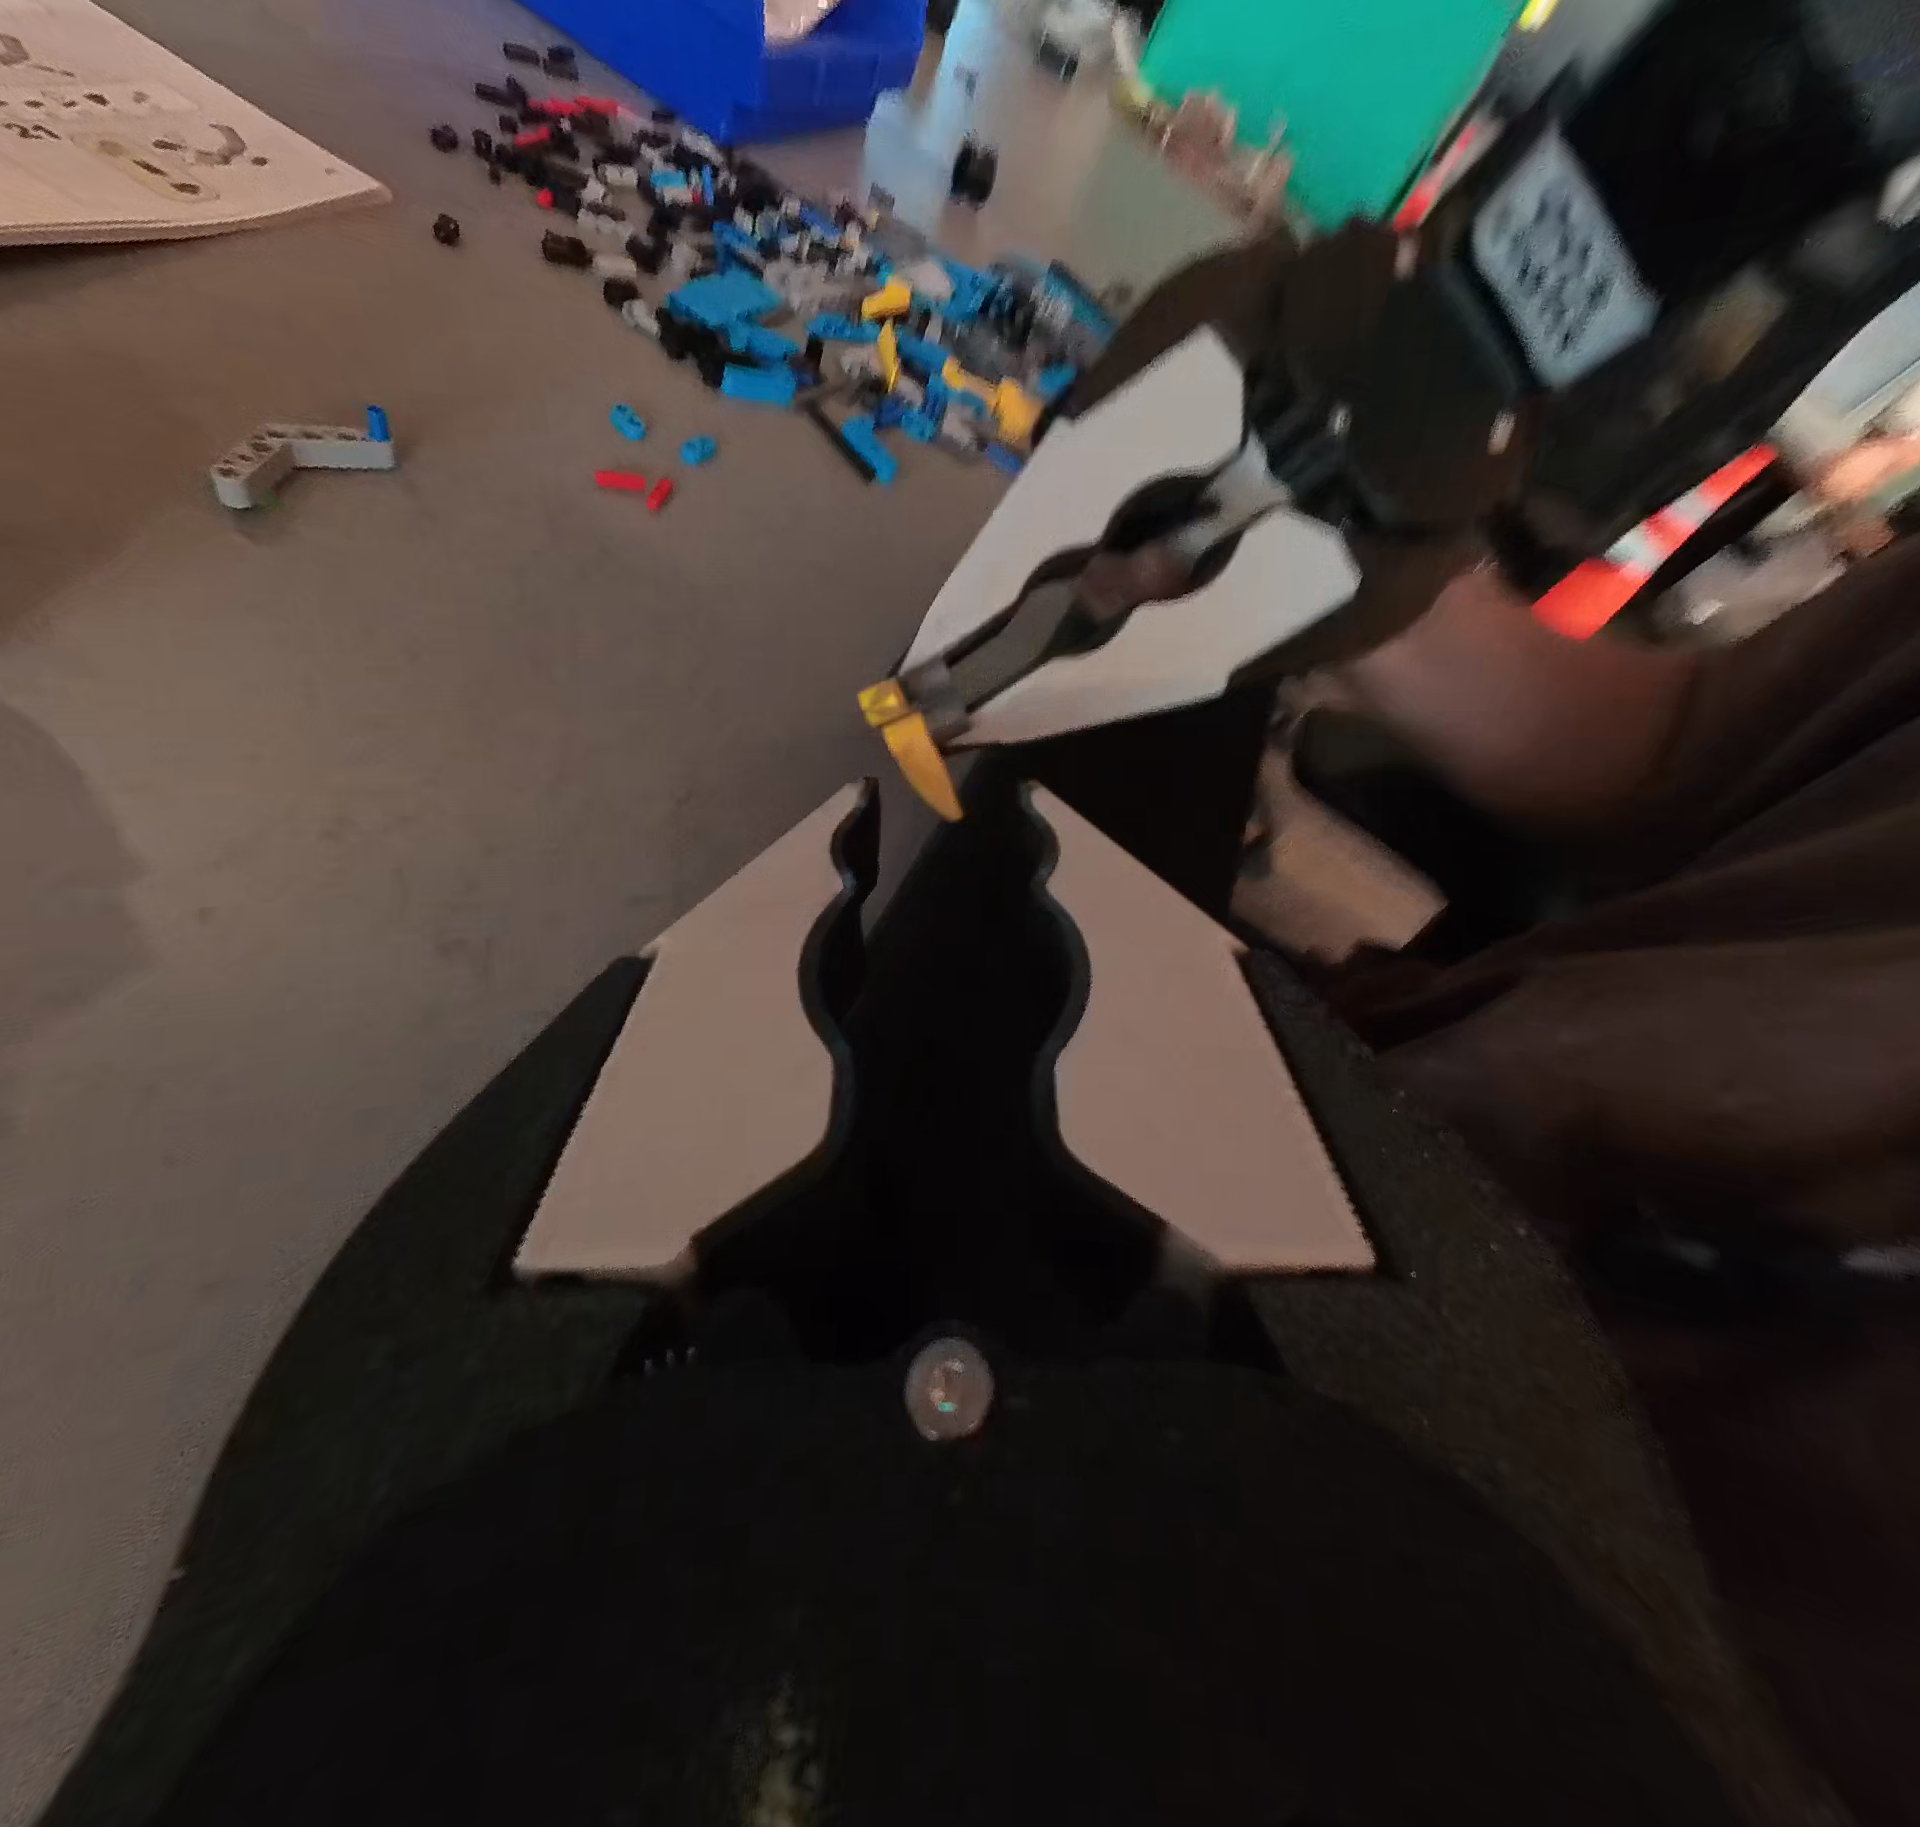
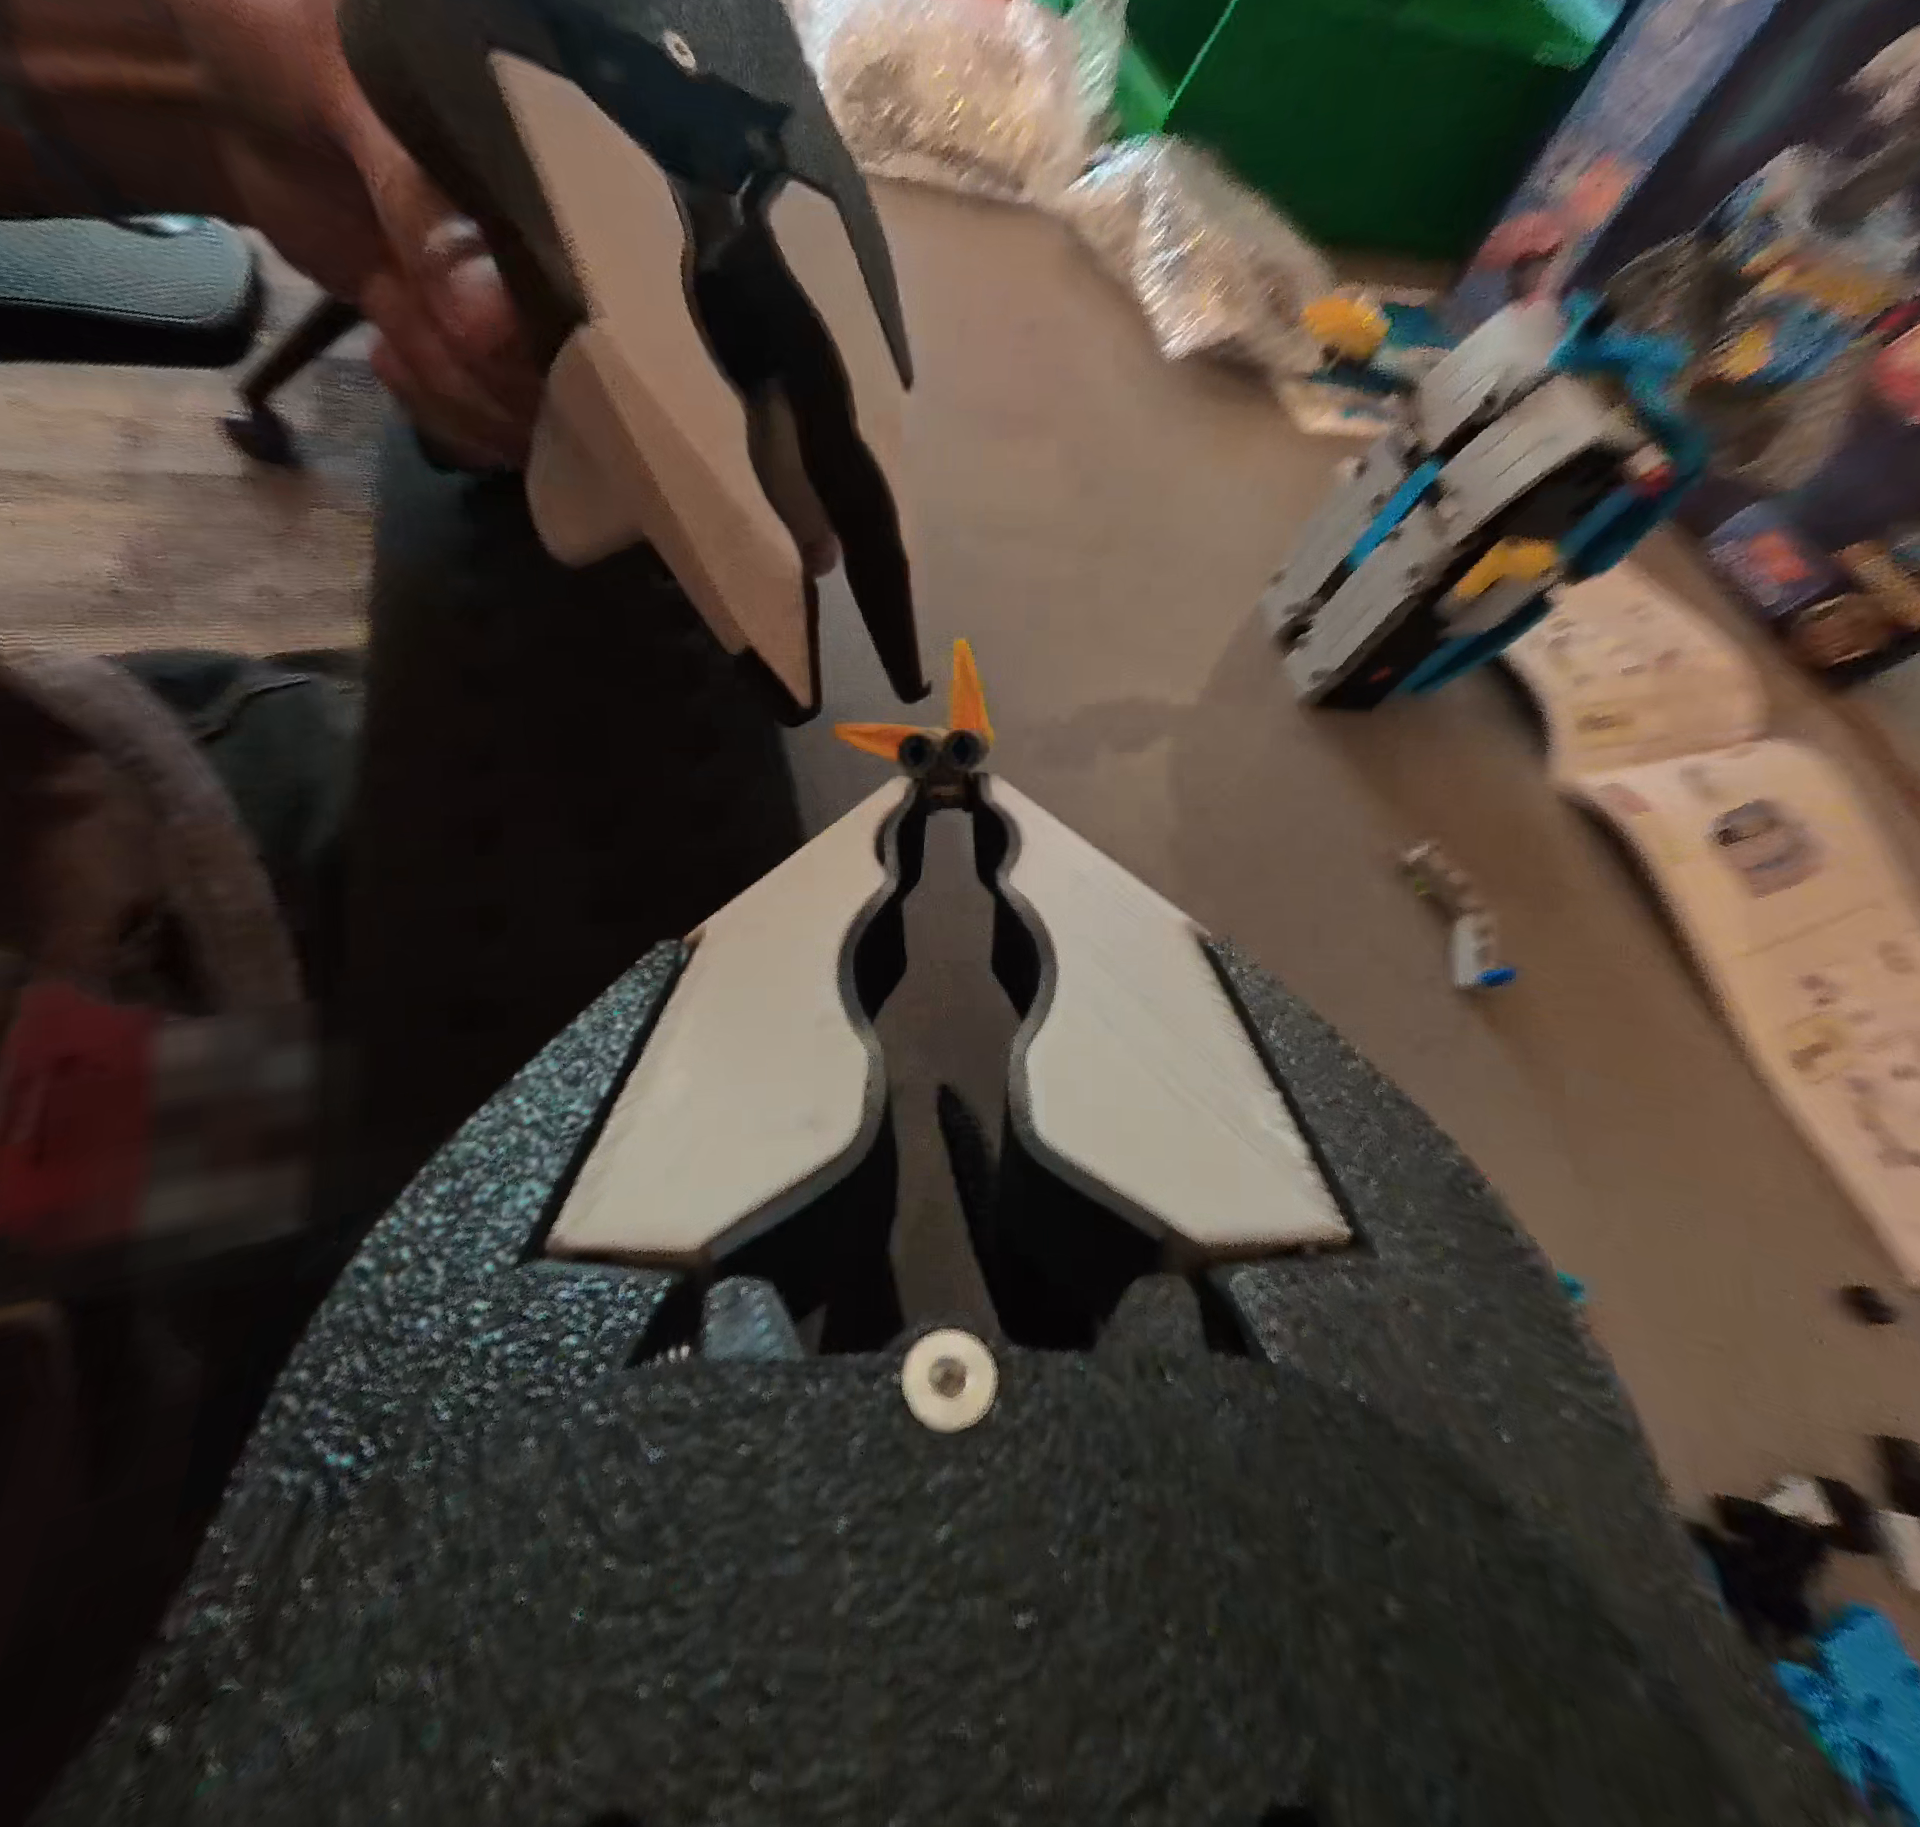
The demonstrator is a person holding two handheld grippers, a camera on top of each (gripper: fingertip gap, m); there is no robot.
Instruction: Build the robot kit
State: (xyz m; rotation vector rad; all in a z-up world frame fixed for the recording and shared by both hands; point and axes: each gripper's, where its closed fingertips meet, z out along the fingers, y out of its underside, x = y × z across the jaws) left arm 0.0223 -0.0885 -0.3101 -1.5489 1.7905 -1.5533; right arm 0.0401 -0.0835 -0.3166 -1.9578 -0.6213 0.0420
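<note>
right gripper [image 2: 940, 775] jaws pinched on small yellow-finned piece [image 2: 935, 738], presenting it | left gripper [image 1: 951, 790] jaws apart, empty, just beside | above worktop [image 1: 364, 790]

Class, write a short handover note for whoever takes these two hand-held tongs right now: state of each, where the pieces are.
Right tongs: shut on a small dark connector piece with two yellow pointed fins, held in the air.
Left tongs: open, empty, tips just beside that piece.
Pile of loose blue, black and yellow bricks: on the grey table.
Grey and blue part-built model: beside the open instruction booklet.
</note>
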